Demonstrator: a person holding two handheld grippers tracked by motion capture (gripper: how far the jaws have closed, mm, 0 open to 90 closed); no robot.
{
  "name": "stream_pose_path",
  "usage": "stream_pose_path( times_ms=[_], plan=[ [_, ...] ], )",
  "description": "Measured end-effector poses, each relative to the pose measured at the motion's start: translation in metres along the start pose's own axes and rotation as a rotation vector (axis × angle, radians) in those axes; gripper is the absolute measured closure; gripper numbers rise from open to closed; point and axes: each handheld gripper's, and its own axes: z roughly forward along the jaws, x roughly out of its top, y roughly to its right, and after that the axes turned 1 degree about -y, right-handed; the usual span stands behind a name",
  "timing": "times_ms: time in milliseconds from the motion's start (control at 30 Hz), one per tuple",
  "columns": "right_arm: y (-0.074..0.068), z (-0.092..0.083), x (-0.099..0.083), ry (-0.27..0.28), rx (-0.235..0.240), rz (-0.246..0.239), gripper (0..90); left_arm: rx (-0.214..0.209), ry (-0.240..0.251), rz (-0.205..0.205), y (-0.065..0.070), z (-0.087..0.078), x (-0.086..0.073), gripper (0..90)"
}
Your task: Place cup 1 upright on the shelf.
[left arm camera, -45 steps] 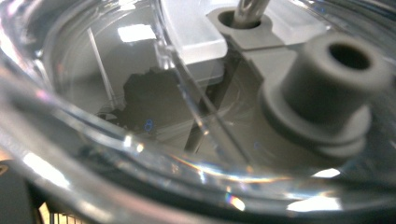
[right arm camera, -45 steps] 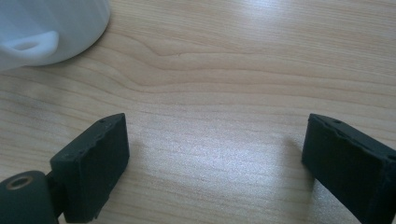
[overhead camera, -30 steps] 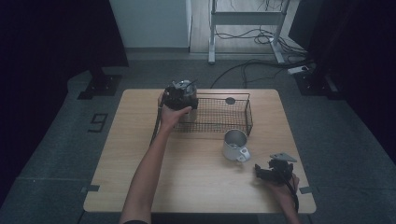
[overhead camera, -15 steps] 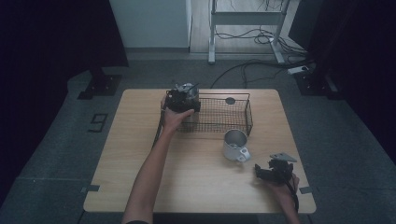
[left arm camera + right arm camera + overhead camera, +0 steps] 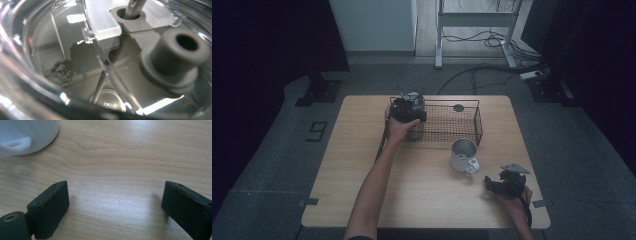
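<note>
My left gripper (image 5: 407, 110) is at the left end of a black wire basket (image 5: 462, 101), carrying a clear lidded cup (image 5: 412, 96). In the left gripper view the clear lid (image 5: 105, 50) sits right against the camera, with a grey stopper (image 5: 175, 57) and a metal straw (image 5: 133, 7) through it; the jaws are hidden. My right gripper (image 5: 488, 182) rests low on the table's front right, open, with bare wood between its jaws (image 5: 115, 192). A white mug (image 5: 463, 155) stands just left of and beyond it, and its handle side (image 5: 17, 143) is at the upper left of the right gripper view.
The wooden table (image 5: 362, 165) has bare room on its left half and front middle. A small dark round thing (image 5: 458, 107) lies at the basket's far side. Dark floor, a desk frame and cables lie beyond the table.
My left hand has shifted slightly right and nearer with the cup, settling at the basket's left end. The right hand and the mug have not moved.
</note>
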Motion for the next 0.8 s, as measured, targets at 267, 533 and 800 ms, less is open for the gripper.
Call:
stream_pose_path(
  times_ms=[267, 533, 800],
  plan=[
    [0.0, 0.0, 0.0, 0.0, 0.0, 0.001, 7.3, 0.022, -0.008, -0.001, 0.001, 0.004, -0.004, 3.8],
    [0.0, 0.0, 0.0, 0.0, 0.0, 0.0, 7.2, 0.023, -0.013, 0.003, 0.001, 0.004, -0.008, 3.8],
    [0.0, 0.0, 0.0, 0.0, 0.0, 0.0, 7.3, 0.041, -0.022, -0.019, 0.001, 0.0, -0.012, 3.4]
  ],
)
